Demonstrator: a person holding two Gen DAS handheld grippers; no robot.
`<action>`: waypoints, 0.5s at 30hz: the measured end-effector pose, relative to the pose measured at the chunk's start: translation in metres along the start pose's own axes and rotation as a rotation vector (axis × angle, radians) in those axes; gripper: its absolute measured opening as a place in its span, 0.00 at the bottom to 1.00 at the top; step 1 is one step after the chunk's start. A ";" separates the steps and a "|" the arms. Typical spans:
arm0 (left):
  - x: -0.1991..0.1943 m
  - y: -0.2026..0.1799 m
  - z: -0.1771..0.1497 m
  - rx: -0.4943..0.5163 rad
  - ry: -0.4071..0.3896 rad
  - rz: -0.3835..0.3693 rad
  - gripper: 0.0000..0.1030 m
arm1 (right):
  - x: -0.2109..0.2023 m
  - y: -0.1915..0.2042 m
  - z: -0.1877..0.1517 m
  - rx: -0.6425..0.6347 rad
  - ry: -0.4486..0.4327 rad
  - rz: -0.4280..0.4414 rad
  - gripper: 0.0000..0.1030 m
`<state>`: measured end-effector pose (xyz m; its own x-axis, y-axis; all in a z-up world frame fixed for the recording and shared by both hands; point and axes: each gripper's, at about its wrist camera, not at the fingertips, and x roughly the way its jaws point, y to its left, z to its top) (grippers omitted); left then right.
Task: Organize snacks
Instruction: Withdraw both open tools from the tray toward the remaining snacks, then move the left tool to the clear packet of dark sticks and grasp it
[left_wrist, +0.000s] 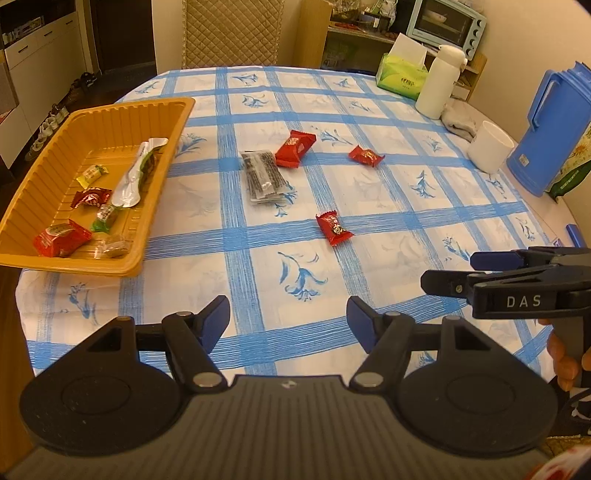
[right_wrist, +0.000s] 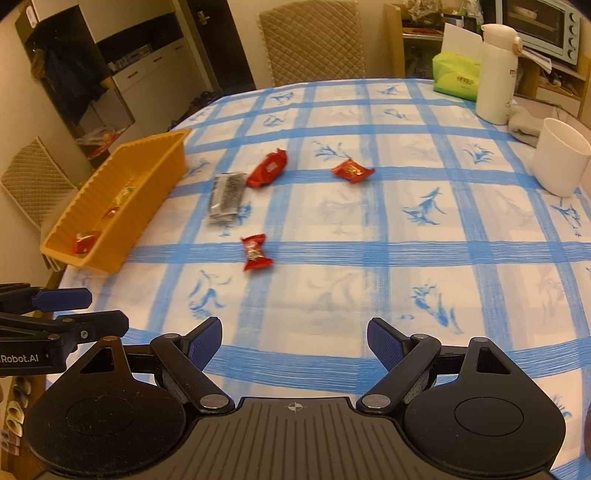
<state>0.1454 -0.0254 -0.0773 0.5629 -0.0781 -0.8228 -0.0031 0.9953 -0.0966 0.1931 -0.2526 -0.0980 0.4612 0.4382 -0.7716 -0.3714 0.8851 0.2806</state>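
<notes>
An orange tray (left_wrist: 168, 110) at the table's left holds several wrapped snacks; it also shows in the right wrist view (right_wrist: 147, 177). On the cloth lie a grey-black packet (left_wrist: 263, 174) (right_wrist: 226, 197), a large red packet (left_wrist: 295, 148) (right_wrist: 267, 168), a small red candy (left_wrist: 365, 156) (right_wrist: 352, 170) and a nearer red candy (left_wrist: 333, 229) (right_wrist: 255, 253). My left gripper (left_wrist: 288, 321) is open and empty above the near table edge. My right gripper (right_wrist: 294, 343) is open and empty, to the right of the left one (right_wrist: 86, 310); it shows in the left wrist view (left_wrist: 448, 271).
A white cup (left_wrist: 489, 146), white flask (left_wrist: 441, 83), green tissue pack (left_wrist: 400, 75), grey cloth (left_wrist: 460, 118) and blue jug (left_wrist: 548, 129) stand at the back right. A quilted chair (left_wrist: 231, 33) is behind the table.
</notes>
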 end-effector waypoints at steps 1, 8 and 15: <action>0.003 -0.001 0.001 0.003 0.004 0.002 0.66 | 0.001 -0.002 0.001 0.001 0.000 -0.006 0.83; 0.023 -0.007 0.009 0.024 0.034 0.006 0.66 | 0.009 -0.017 0.005 0.009 0.002 -0.041 0.83; 0.044 -0.008 0.025 0.049 0.046 0.016 0.66 | 0.020 -0.028 0.015 0.024 0.003 -0.073 0.83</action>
<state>0.1904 -0.0353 -0.0987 0.5244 -0.0633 -0.8491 0.0291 0.9980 -0.0564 0.2245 -0.2661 -0.1128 0.4837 0.3719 -0.7923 -0.3172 0.9182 0.2374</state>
